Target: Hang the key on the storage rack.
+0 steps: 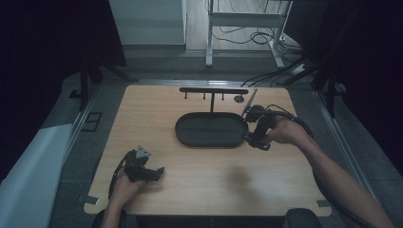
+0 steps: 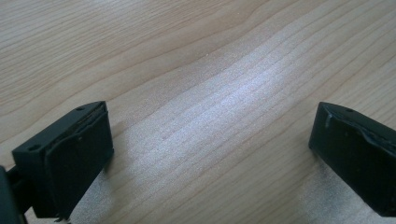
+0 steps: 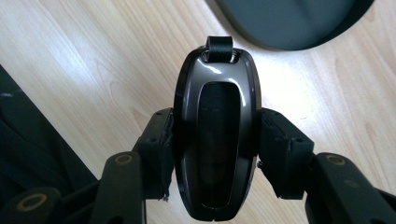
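Note:
A glossy dark car key fob with a short black strap loop at its top is clamped between the jaws of my right gripper, held above the wooden table. From above, my right gripper hovers just off the right end of a dark oval tray. Behind the tray stands a black T-shaped rack with small hooks. My left gripper rests low at the front left of the table; its jaws stand wide apart over bare wood with nothing between them.
The oval tray's edge lies at the top of the right gripper view. A small round metal piece lies by the rack's right end. Dark screens flank the table; a desk frame and cables stand on the floor behind.

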Demonstrator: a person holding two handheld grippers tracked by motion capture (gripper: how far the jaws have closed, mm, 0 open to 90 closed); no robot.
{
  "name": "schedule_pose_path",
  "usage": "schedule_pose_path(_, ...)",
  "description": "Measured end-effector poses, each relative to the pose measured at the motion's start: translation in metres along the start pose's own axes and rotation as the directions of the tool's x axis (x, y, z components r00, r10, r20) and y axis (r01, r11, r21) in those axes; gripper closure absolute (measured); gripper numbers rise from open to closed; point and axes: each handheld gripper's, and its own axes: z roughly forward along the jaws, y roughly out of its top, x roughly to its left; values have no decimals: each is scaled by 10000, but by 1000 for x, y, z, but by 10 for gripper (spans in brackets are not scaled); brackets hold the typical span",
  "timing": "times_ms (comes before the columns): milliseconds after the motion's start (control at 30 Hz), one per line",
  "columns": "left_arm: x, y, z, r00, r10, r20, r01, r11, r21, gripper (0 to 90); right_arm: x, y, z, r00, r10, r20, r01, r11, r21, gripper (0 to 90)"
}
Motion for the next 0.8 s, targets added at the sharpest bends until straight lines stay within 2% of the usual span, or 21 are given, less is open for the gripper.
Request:
schedule_pose_path(267, 0, 0, 0, 10000, -1, 5, 1, 10000, 0, 0, -13, 10, -16, 9984, 438, 347, -438, 9990, 4, 486)
schedule_pose_path(567, 0, 0, 0, 10000, 7, 11, -7, 10000, -4, 0, -24, 22, -33, 9961, 793, 380, -784, 9966, -251, 487)
schedule_pose_path(800, 0, 0, 0, 10000, 51, 13, -51, 10000, 28, 0, -38, 35, -43, 9907, 1250, 528, -1231, 9917, -380, 487)
